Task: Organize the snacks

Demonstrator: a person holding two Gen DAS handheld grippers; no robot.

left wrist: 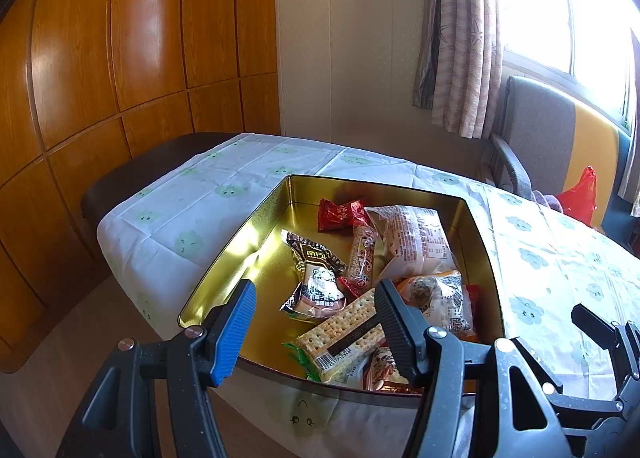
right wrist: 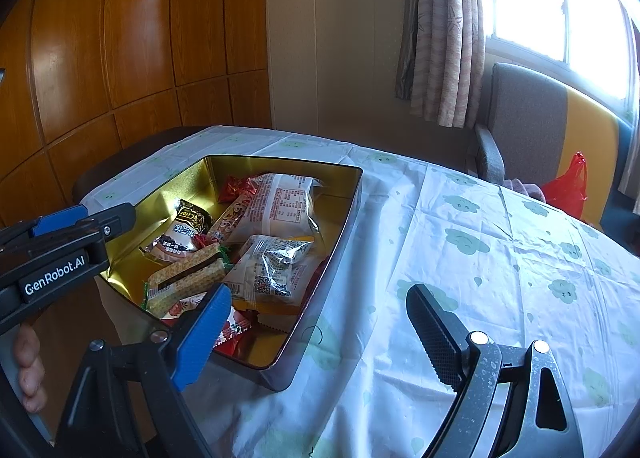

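Observation:
A gold tin box [left wrist: 256, 225] [right wrist: 344, 217] sits on the table's left part and holds several wrapped snacks: a cracker pack [left wrist: 340, 334] [right wrist: 188, 276], a brown-and-white packet [left wrist: 316, 278] [right wrist: 180, 234], a large white bag [left wrist: 412, 242] [right wrist: 280, 205], a red candy [left wrist: 340, 213] and a clear packet [right wrist: 272, 270]. My left gripper [left wrist: 316, 326] is open and empty, just above the box's near edge; it also shows at the left of the right wrist view [right wrist: 80, 225]. My right gripper [right wrist: 320, 334] is open and empty, over the box's right wall and the cloth.
The table wears a white cloth with green cloud prints [right wrist: 480, 242]. A grey and yellow chair [right wrist: 528, 125] with a red plastic bag [right wrist: 568, 185] stands behind the table by the curtained window. Wooden wardrobe panels [left wrist: 120, 57] line the left.

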